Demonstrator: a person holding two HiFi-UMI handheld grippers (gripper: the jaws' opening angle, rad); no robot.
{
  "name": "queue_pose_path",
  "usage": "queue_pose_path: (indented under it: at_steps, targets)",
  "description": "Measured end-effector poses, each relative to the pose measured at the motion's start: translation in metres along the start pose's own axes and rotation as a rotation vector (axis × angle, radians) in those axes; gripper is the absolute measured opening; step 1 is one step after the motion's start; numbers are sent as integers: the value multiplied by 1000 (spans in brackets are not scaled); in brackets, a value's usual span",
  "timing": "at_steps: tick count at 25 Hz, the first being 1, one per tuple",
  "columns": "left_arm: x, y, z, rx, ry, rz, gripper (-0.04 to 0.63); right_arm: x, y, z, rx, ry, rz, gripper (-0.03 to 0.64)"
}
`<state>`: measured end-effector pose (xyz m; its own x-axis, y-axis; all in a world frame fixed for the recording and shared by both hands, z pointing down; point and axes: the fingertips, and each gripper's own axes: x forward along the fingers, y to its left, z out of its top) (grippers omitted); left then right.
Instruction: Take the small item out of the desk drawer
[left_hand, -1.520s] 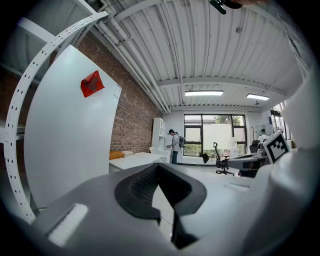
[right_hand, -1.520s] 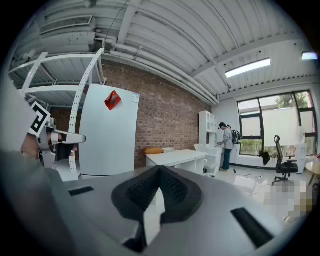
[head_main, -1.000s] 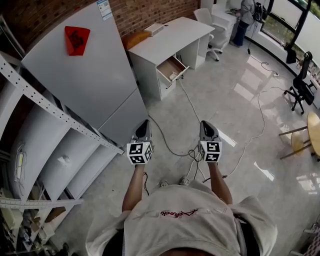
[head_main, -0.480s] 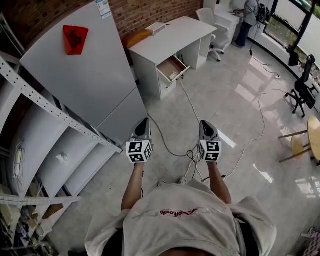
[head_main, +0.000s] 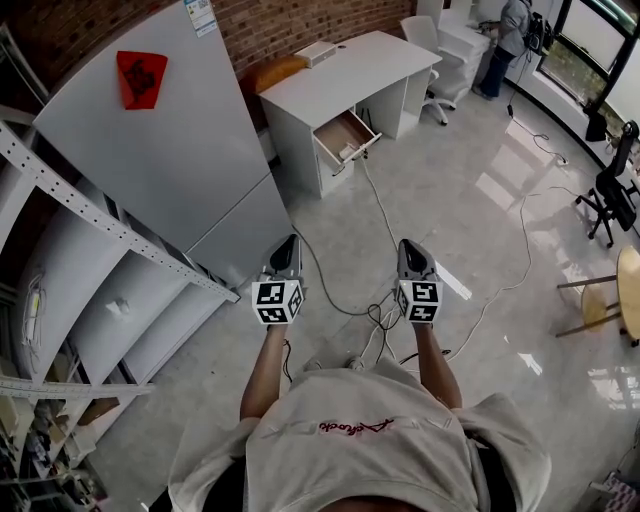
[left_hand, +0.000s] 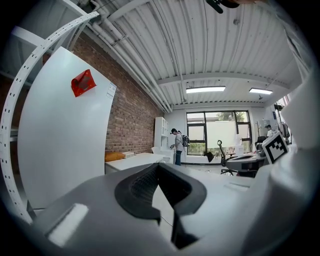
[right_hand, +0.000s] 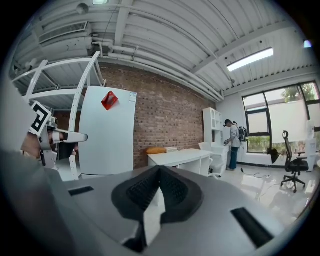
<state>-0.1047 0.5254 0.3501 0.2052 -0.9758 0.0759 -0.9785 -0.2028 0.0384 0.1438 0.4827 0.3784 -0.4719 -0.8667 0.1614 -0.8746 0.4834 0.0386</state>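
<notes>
A white desk (head_main: 350, 72) stands far ahead against the brick wall, with its top drawer (head_main: 343, 136) pulled open. Something small and pale (head_main: 348, 152) lies near the drawer's front; I cannot make out what it is. My left gripper (head_main: 290, 244) and right gripper (head_main: 411, 244) are held side by side in front of the person's chest, over the floor and well short of the desk. Both are shut with nothing between the pads. The left gripper (left_hand: 159, 166) points toward the desk (left_hand: 132, 161). The right gripper (right_hand: 160, 169) sees the desk (right_hand: 181, 156) too.
A tall white fridge (head_main: 170, 160) with a red tag stands on the left, with metal shelving (head_main: 80, 290) beside it. Cables (head_main: 372, 312) trail across the tiled floor toward the desk. An office chair (head_main: 430, 45), a standing person (head_main: 512, 35), a black chair (head_main: 612, 190) and a round table (head_main: 630, 290) are at the back and right.
The view has shifted slightly forward, so the desk and fridge sit a little nearer. Both grippers keep the same pose and stay shut.
</notes>
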Motion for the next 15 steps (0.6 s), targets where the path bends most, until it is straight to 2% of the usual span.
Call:
queue_pose_path:
  at_steps: [8,15]
  targets:
    - [14,-11,-7,-3,2,18,9,8,-15,-7,-2,2,25,11]
    - [27,1,-12,-11,11,35,9,32,-19,-6,-10,8,39,11]
